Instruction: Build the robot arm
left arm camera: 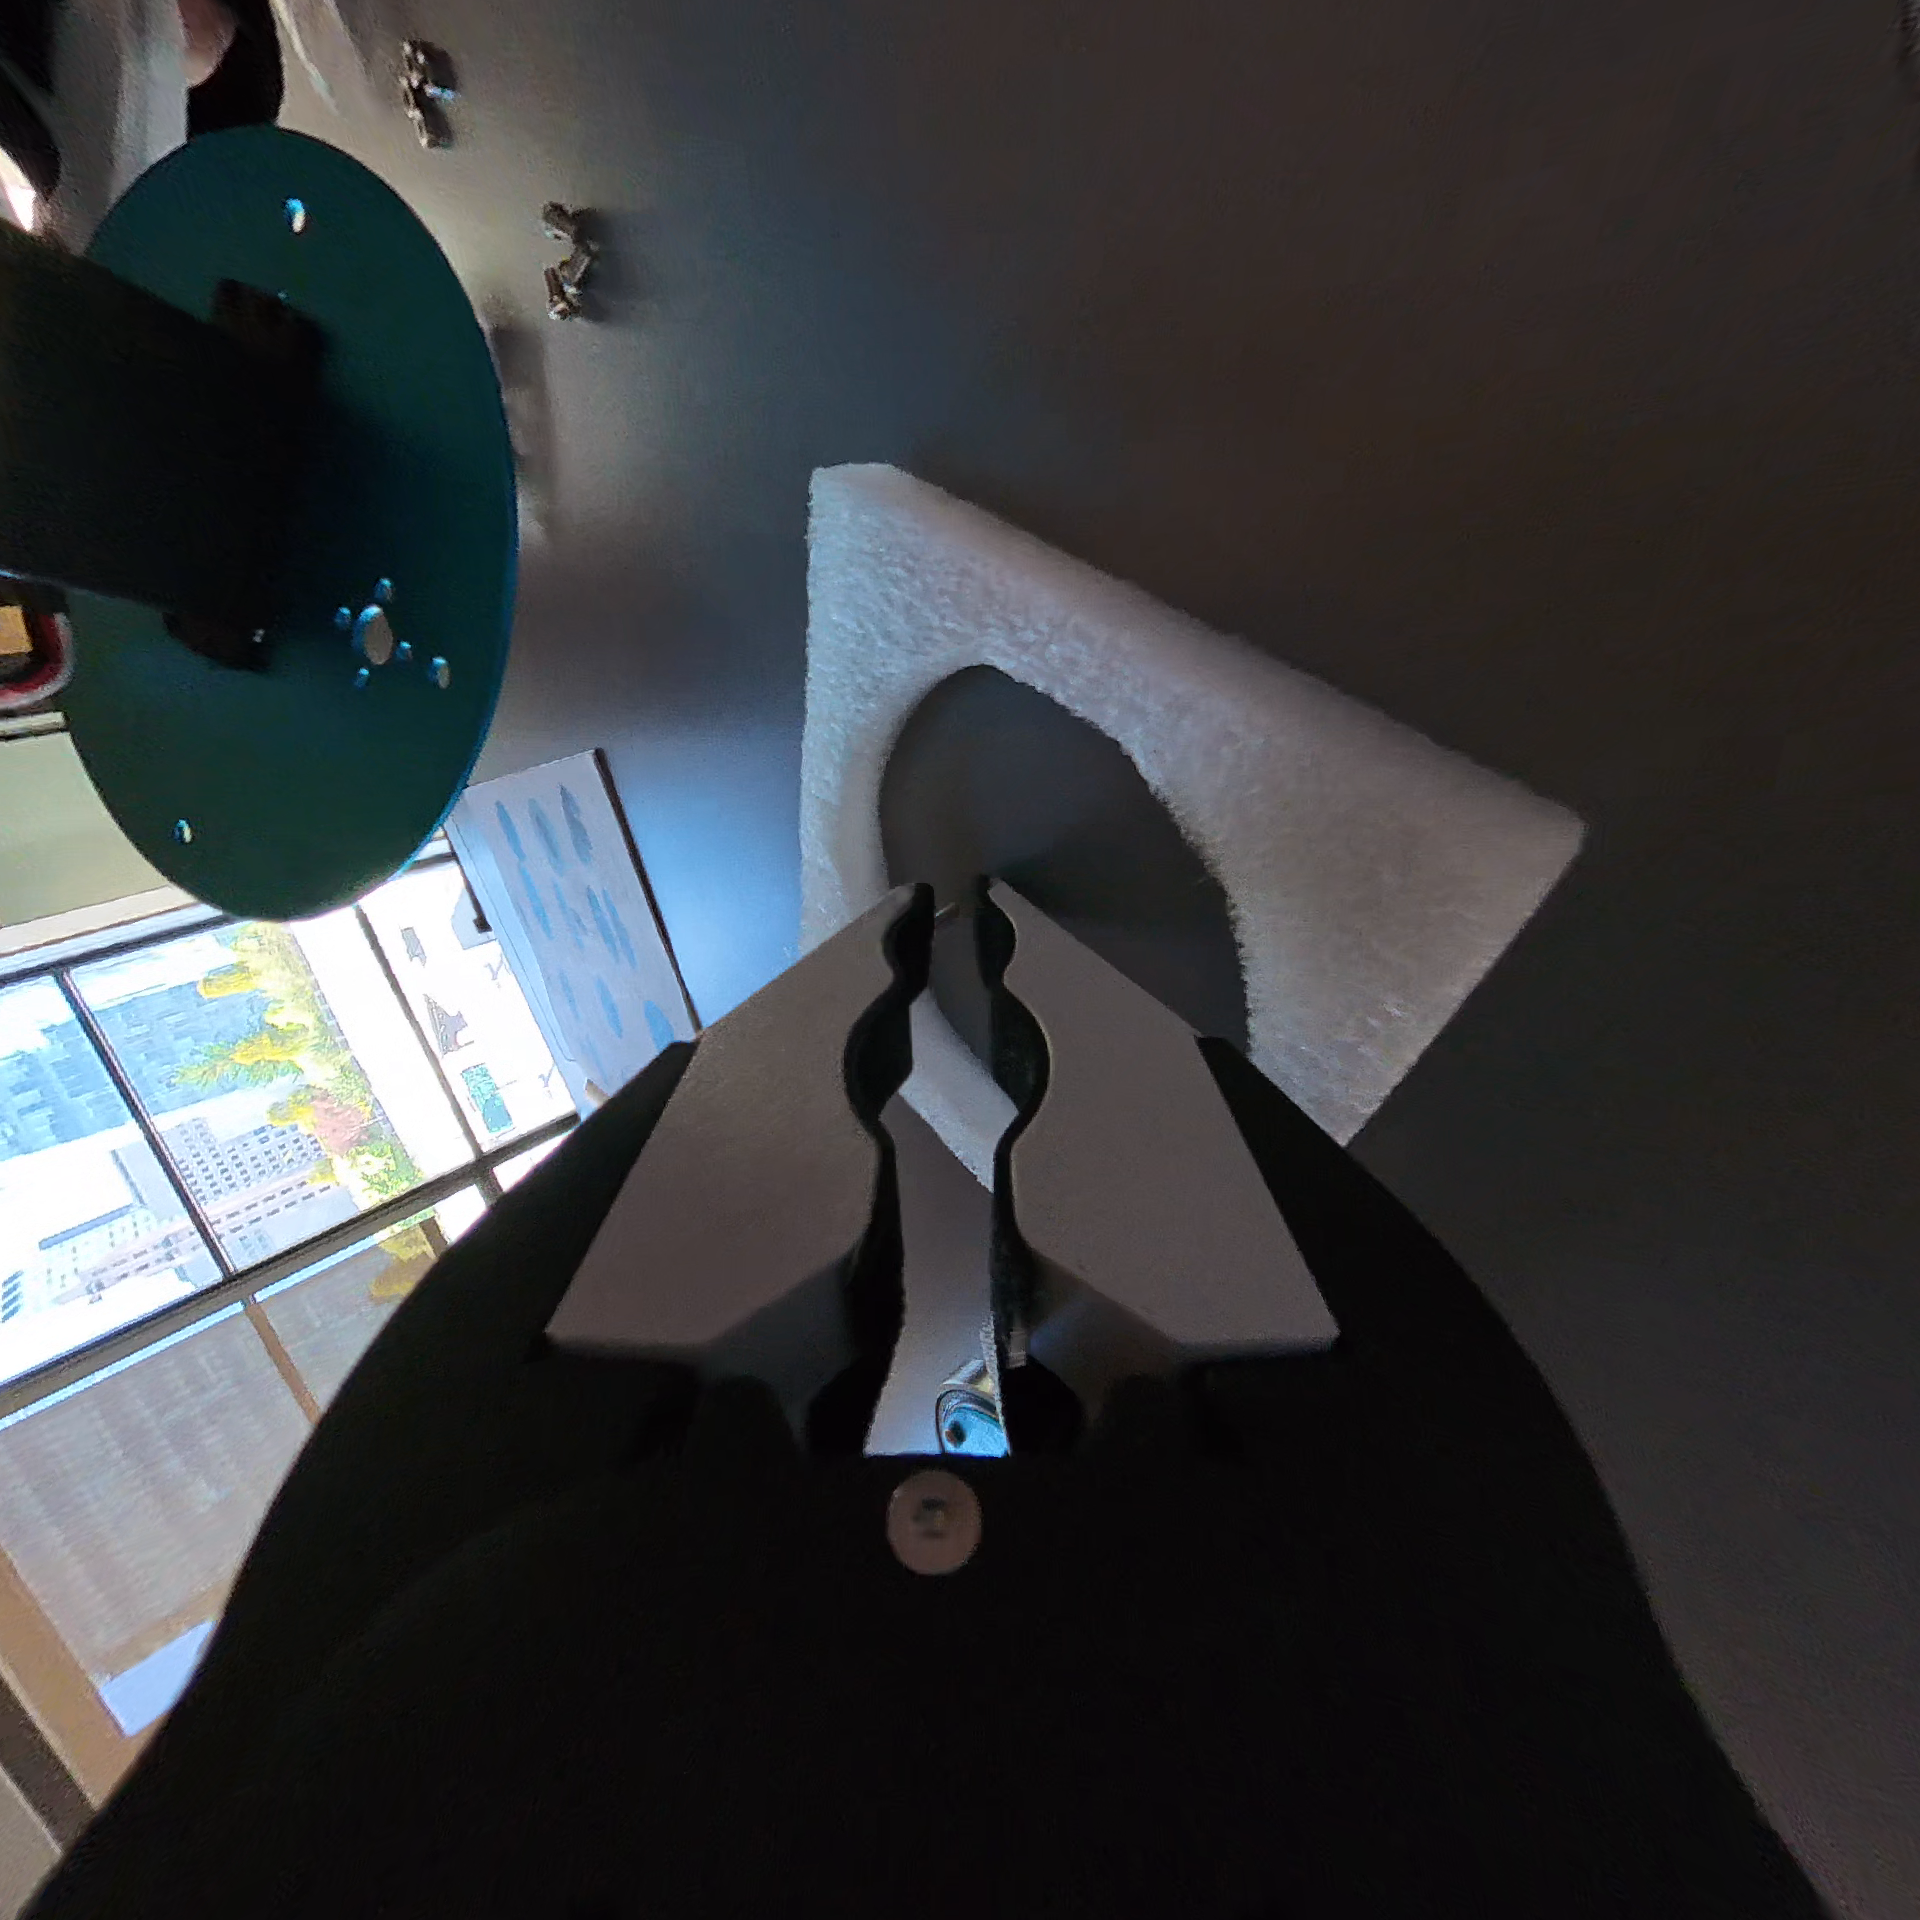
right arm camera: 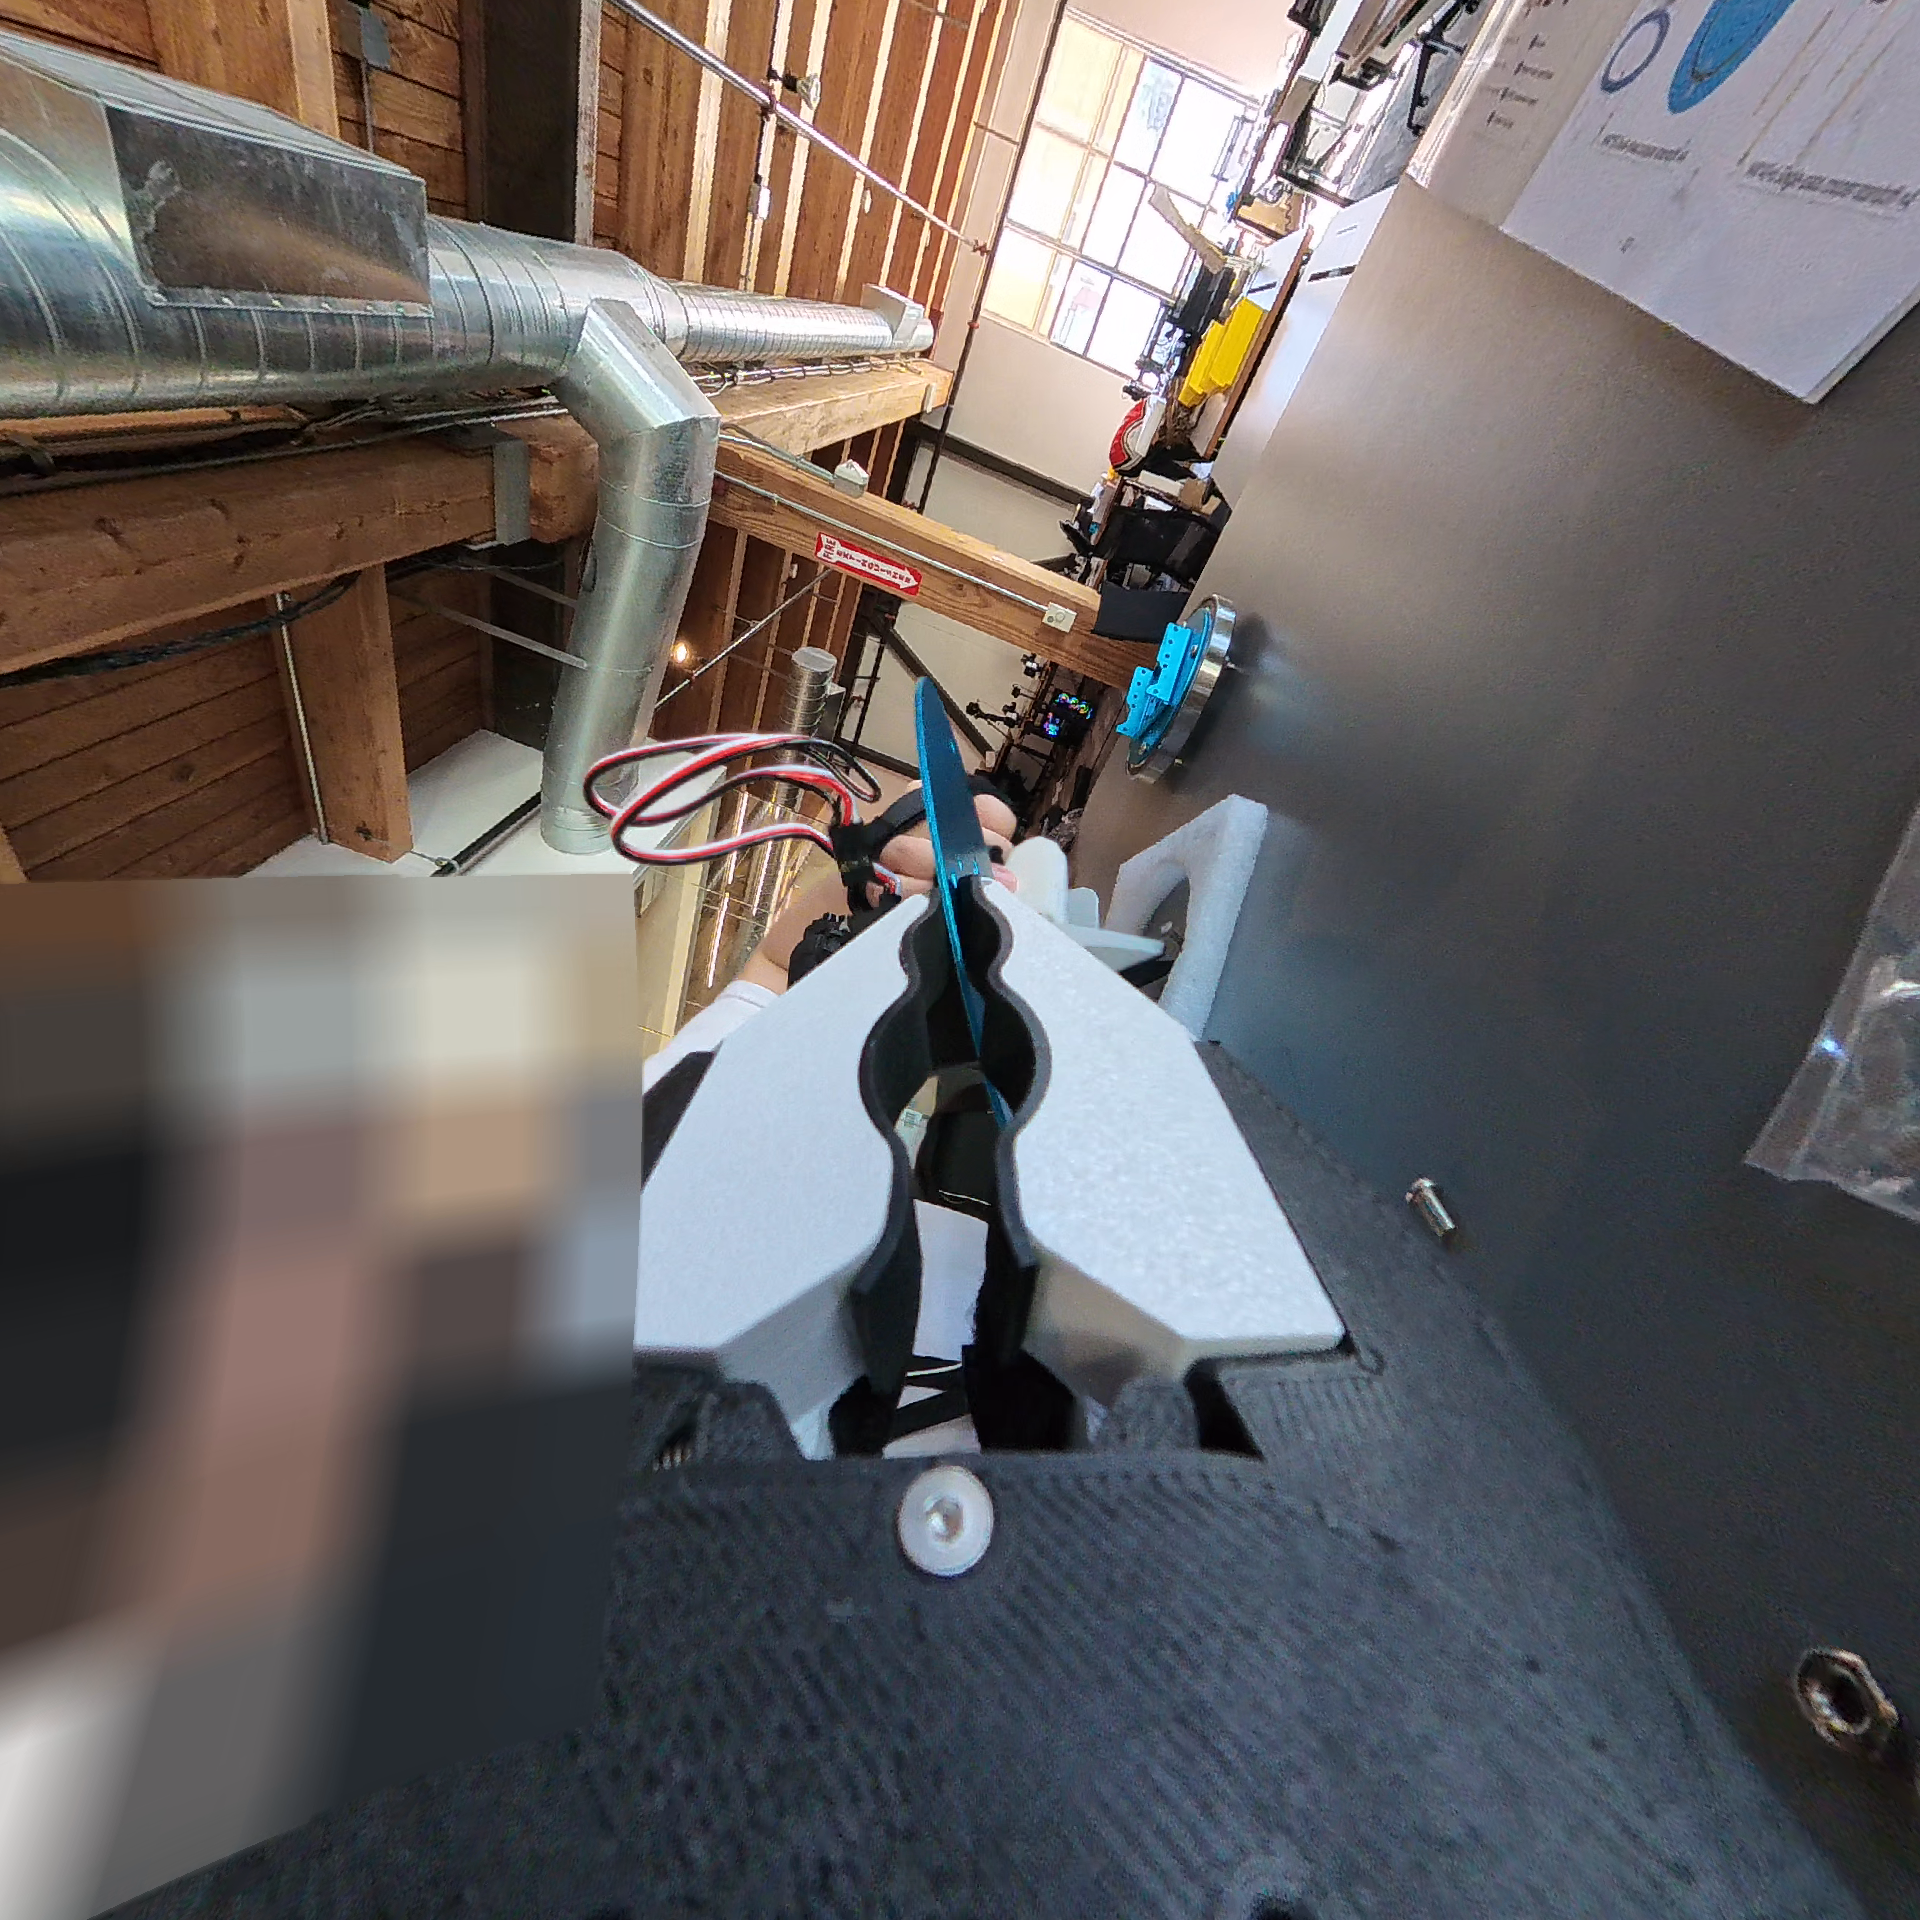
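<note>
My left gripper point(left arm camera: 954, 896) is nearly shut, its tips pinching a small thin metal piece, screw-like, over the round cutout of a white foam block point(left arm camera: 1195, 665) on the dark grey table point(left arm camera: 1351, 312). My right gripper point(right arm camera: 961, 894) is shut on a thin blue metal disc point(right arm camera: 940, 769), seen edge-on and held off the table. A black servo with red, white and black wires point(right arm camera: 717, 774) hangs on the disc's far side. The disc's face point(left arm camera: 343, 748) with its small holes shows at the upper left of the left wrist view. The foam block point(right arm camera: 1205, 883) stands just right of the disc.
Loose screws point(left arm camera: 569, 260) lie on the table beyond the disc. A blue ring with a bracket point(right arm camera: 1179, 691), a clear plastic bag point(right arm camera: 1860, 1081), a single screw point(right arm camera: 1432, 1210), a nut point(right arm camera: 1839, 1704) and a printed sheet point(right arm camera: 1714, 177) lie on the table point(right arm camera: 1558, 727). My hands' fingertips stand some 15 centimeters from each other.
</note>
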Demonstrator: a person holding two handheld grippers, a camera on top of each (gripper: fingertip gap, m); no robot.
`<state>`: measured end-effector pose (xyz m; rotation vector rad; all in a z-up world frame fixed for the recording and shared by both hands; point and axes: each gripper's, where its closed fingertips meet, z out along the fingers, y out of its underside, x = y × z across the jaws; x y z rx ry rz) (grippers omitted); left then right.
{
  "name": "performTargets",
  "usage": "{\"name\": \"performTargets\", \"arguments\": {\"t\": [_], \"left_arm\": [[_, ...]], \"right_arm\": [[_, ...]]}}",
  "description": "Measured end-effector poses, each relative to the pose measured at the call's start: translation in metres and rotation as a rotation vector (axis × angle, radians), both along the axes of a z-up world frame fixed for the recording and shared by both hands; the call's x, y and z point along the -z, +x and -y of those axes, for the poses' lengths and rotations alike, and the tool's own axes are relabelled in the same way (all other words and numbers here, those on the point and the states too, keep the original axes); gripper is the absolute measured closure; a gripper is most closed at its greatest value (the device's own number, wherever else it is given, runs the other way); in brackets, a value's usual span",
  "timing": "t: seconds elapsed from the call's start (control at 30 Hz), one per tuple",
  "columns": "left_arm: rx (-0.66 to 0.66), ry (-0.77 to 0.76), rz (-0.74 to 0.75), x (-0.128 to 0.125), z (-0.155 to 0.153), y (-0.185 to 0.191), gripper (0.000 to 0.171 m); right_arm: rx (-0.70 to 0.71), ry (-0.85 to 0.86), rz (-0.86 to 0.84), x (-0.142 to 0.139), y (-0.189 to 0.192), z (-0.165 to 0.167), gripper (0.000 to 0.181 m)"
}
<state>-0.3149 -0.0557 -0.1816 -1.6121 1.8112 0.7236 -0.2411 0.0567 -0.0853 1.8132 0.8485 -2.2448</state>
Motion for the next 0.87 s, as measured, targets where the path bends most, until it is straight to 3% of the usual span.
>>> {"name": "performTargets", "arguments": {"t": [0.07,0.13,0.2,0.3,0.37,0.47,0.57,0.63,0.87], "left_arm": [[-0.002,-0.002,-0.012,0.001,0.001,-0.002,0.167],[-0.049,-0.022,0.029,-0.003,0.0,-0.003,0.157],[-0.164,-0.126,0.193,-0.007,0.003,-0.002,0.147],[-0.476,-0.406,0.481,-0.009,0.009,-0.011,0.15],[-0.525,-0.542,0.606,-0.016,0.013,-0.01,0.152],[-0.354,-0.464,0.509,-0.025,0.008,-0.013,0.156],[-0.058,-0.211,0.148,-0.024,-0.006,-0.022,0.163],[0.082,-0.19,0.017,-0.014,-0.002,-0.015,0.163],[0.196,-0.266,-0.147,0.004,0.004,-0.018,0.163]], "right_arm": [[0.0,0.003,0.001,0.0,0.0,0.0,0.181],[0.002,0.007,0.001,0.0,0.0,0.0,0.181],[0.005,0.007,-0.001,-0.001,0.0,0.0,0.181],[0.006,0.011,-0.006,-0.002,0.001,0.0,0.18],[0.003,0.015,-0.01,-0.004,0.001,0.001,0.18],[-0.002,0.015,-0.015,-0.005,0.001,0.003,0.18],[-0.008,0.004,-0.016,-0.004,0.0,0.004,0.18],[-0.003,-0.008,-0.015,-0.003,0.0,0.003,0.18],[0.02,-0.057,0.074,0.023,-0.004,-0.002,0.181]]}}
